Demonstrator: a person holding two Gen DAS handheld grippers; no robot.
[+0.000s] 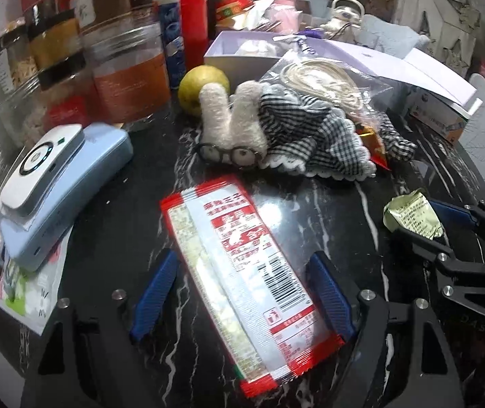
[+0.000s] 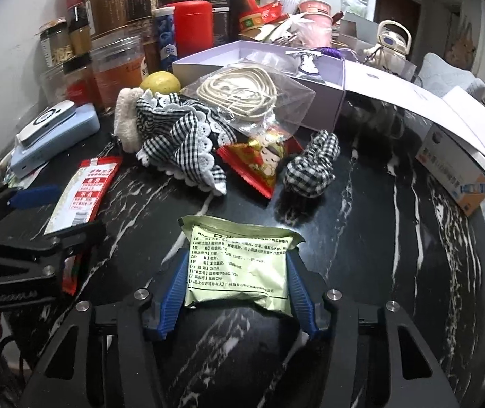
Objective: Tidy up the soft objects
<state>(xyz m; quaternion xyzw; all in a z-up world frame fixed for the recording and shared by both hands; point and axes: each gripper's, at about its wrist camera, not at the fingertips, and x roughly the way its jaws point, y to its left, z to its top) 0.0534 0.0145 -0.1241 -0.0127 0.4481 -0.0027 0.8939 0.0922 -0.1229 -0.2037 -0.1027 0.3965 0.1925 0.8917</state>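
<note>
Two grippers work low over a black marble table [image 2: 361, 238], each with blue pads.

In the right wrist view, at the bottom centre of the frame, the right gripper [image 2: 237, 292] has its jaws closed on a pale green sachet [image 2: 239, 265]: both pads press its side edges, and the sachet lies flat on the table.

In the left wrist view, also at the bottom centre, the left gripper [image 1: 242, 292] straddles a long red-edged packet [image 1: 242, 272] lying diagonally on the table. Its right pad touches the packet's edge, while the left pad stands clear of it, so the jaws are open around the packet rather than clamped.

Farther up, mid-frame in the left wrist view, a white plush rabbit [image 1: 235, 125] with black glasses and a black-and-white checked dress lies on its side. Left of it, a pale blue device [image 1: 72, 183] carries a white gadget on top. A yellow-green fruit [image 1: 201, 85] sits just behind the rabbit's ears.

In the right wrist view, a clear bag of coiled cord [image 2: 242, 95] rests on the dress, with a small red packet [image 2: 262, 159] below it. Behind stands an open lilac box [image 2: 259, 57], and jars [image 2: 113, 34] crowd the upper left.
</note>
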